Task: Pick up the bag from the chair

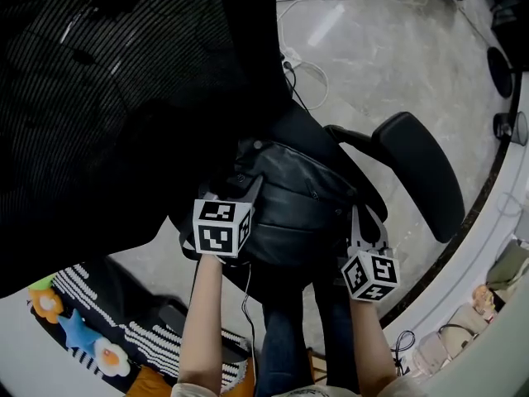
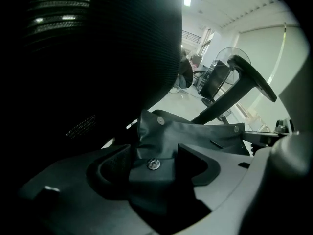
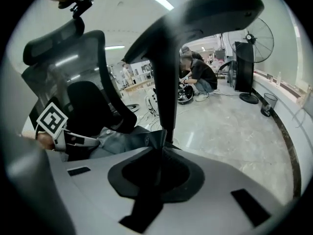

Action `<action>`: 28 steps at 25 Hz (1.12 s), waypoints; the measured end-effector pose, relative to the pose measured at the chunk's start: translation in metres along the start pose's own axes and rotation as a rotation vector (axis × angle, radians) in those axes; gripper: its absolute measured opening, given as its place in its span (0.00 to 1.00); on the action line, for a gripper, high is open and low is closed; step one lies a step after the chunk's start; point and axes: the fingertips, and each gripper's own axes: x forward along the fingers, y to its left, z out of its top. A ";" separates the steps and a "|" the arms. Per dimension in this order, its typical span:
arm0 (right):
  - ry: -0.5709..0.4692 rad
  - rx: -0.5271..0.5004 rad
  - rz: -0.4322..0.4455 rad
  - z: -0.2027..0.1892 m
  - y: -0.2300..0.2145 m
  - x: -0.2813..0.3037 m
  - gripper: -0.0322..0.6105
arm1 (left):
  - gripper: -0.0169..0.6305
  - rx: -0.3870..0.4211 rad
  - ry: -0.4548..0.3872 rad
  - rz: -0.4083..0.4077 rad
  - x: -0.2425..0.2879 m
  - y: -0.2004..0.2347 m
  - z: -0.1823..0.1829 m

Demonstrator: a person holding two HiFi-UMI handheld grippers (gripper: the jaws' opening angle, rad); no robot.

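Saw black bag (image 1: 289,201) over the chair (image 1: 417,172) seat, beside the armrest; noted left gripper (image 2: 154,163) pinching its riveted corner tab; noted right gripper (image 3: 159,165) pressed onto a thin fold at its opposite edge.

**Both claws are meeting the bag on the chair**

The black bag (image 1: 293,201) is lying on the seat of a dark office chair (image 1: 99,81), and the chair's padded armrest (image 1: 417,172) is sticking out to the right. The left claw (image 1: 250,187) is touching the bag's upper left corner. The right claw (image 1: 357,220) is touching its right edge. White cables (image 1: 307,77) are lying on the pale marble floor (image 1: 397,48) beyond the chair. A striped mat (image 1: 91,321) with coloured flowers is showing at the lower left.
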 end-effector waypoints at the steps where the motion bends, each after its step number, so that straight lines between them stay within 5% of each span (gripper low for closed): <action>1: -0.001 -0.014 0.011 -0.002 0.001 -0.008 0.15 | 0.48 0.017 -0.002 -0.003 -0.002 -0.001 0.001; 13: -0.006 -0.134 0.122 -0.006 0.016 -0.047 0.13 | 0.47 0.028 -0.004 -0.126 -0.009 0.002 0.009; 20: -0.005 -0.129 0.118 -0.009 0.018 -0.051 0.12 | 0.22 0.116 0.022 -0.159 -0.017 -0.001 0.015; 28: -0.022 -0.080 0.104 -0.012 0.020 -0.059 0.15 | 0.09 0.142 -0.082 -0.117 -0.049 -0.007 0.008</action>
